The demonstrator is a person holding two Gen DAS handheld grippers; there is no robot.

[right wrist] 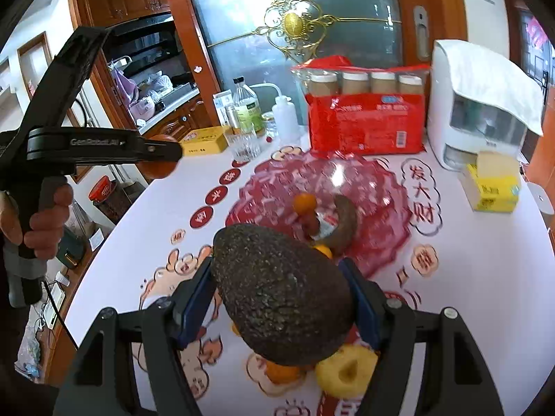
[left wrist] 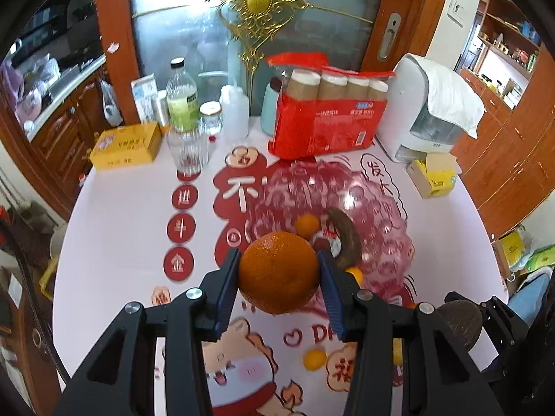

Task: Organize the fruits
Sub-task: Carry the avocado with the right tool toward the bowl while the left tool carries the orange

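Across the worktop (left wrist: 114,228), far of centre: clear pink glass dish (left wrist: 381,215), holding a brown curved fruit (left wrist: 343,239) and a small orange citrus (left wrist: 307,224).

Right gripper (right wrist: 281,294): fingers clamped on dark avocado (right wrist: 277,294), raised above the near worktop, near side of the dish. Advice: carry over the rim, lower into a bare spot, then release.

Left gripper (left wrist: 279,272): fingers clamped on orange (left wrist: 279,272), raised just near the dish. Advice: set down clear of the brown fruit; round, likely to roll.

Loose near items: yellow ring-shaped piece (right wrist: 347,371), small citrus (left wrist: 314,358).
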